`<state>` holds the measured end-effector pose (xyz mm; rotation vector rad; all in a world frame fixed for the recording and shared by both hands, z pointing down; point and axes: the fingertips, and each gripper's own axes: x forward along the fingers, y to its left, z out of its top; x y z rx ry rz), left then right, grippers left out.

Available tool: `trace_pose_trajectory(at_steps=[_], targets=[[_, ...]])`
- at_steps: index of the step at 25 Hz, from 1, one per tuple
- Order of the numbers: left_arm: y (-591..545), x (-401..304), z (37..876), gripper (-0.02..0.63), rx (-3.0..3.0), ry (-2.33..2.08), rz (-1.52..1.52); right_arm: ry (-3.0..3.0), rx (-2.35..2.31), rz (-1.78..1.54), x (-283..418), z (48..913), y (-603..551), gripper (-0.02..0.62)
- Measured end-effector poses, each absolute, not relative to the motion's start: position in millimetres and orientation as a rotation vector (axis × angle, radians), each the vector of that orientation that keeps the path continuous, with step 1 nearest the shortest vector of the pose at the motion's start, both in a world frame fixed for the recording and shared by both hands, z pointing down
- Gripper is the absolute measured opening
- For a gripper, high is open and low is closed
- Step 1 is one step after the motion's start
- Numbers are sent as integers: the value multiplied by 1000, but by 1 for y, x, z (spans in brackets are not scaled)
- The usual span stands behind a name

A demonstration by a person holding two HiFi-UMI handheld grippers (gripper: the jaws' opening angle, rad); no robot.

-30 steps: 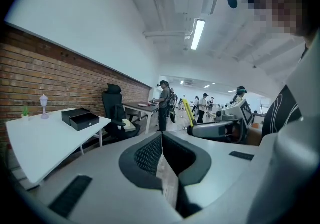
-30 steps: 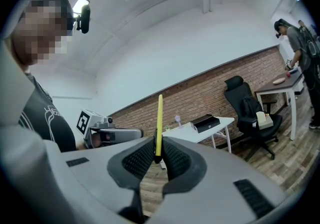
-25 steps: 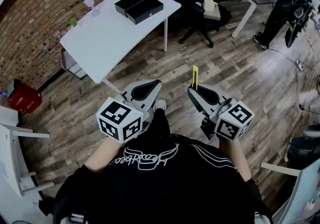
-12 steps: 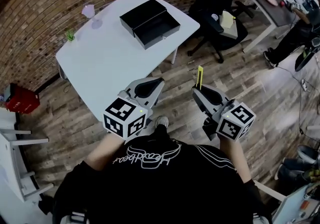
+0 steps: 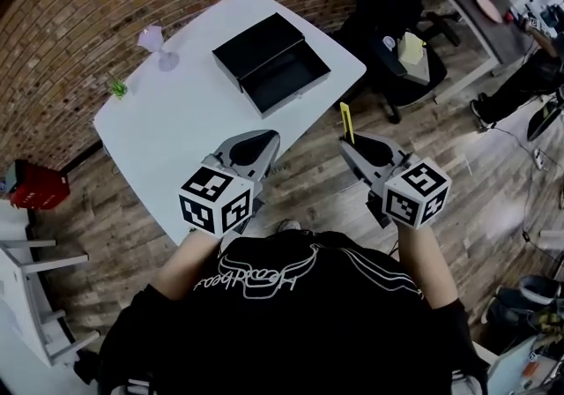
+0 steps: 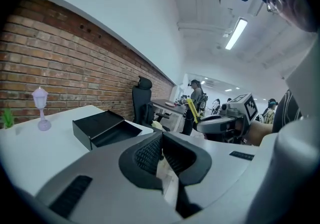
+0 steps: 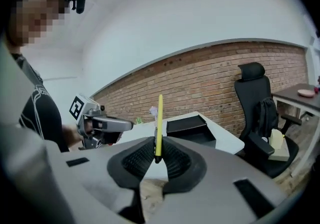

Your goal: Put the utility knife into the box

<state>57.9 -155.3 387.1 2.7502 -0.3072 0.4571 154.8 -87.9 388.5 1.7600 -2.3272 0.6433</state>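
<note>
Currently: left claw (image 5: 254, 145) above the near edge of the white bench (image 5: 167, 129), jaws together, nothing between them. Black box (image 5: 271, 63) lies open on the bench's far part. Right claw (image 5: 354, 146), off the bench's right side, is clamped on the yellow utility knife (image 5: 346, 122). The knife stands upright, well apart from the box.

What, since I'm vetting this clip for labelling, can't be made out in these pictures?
- utility knife: lower end hidden inside the right tongs, right gripper view; blade in or out unreadable.
- box: inside too dark and small to check for contents, head view.
- person: cut off by the head view's right edge.
- purple ornament: too small to identify, head view.
</note>
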Motion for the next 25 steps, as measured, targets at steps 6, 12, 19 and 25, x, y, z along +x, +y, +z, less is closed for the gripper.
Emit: trace_pose_trajectory(at_steps=[6, 12, 19, 25], targets=[[-180, 63, 389, 31, 2726, -364, 438, -2306, 1638, 589, 168, 396, -126, 51], [-208, 72, 395, 31, 2681, -471, 453, -2334, 1453, 596, 181, 412, -173, 51], [-258, 74, 402, 32, 2599, -664, 450, -2321, 1200, 564, 188, 440, -240, 51], [-294, 69, 406, 31, 2541, -835, 428, -2284, 938, 483, 183, 471, -281, 51]])
